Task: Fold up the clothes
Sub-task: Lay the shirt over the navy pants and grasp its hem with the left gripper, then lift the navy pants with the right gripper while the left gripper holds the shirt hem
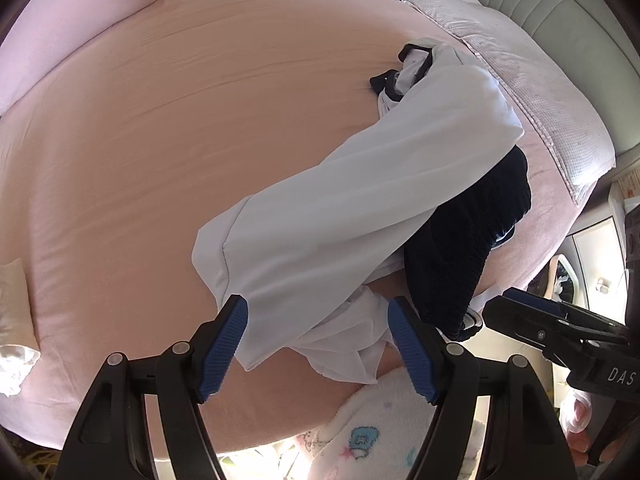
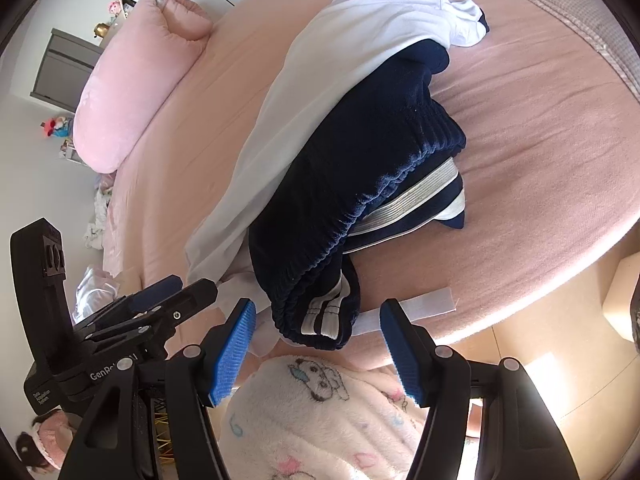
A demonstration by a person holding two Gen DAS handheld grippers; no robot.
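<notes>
White garment (image 1: 360, 200) lies rumpled on pink bed (image 1: 140, 140) w/ navy pants (image 2: 360, 168) piled on its near side, by bed's edge. Left gripper (image 1: 318, 344) jaws wide apart, empty, over garment's near end. Right gripper (image 2: 318, 348) also wide open, nothing held, just above pants' cuff.

Black tongs (image 1: 318, 344) w/ ribbed blue pads (image 1: 224, 344), silver screws; fleece robe (image 2: 320, 420), prob.

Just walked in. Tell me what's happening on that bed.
A person holds a two-finger gripper in each hand above a pink bed sheet. A crumpled white garment lies partly under a dark navy ribbed garment with white stripes. The left gripper and the right gripper are both open near the pile's front edge, gripping nothing. No folding shows yet.
</notes>
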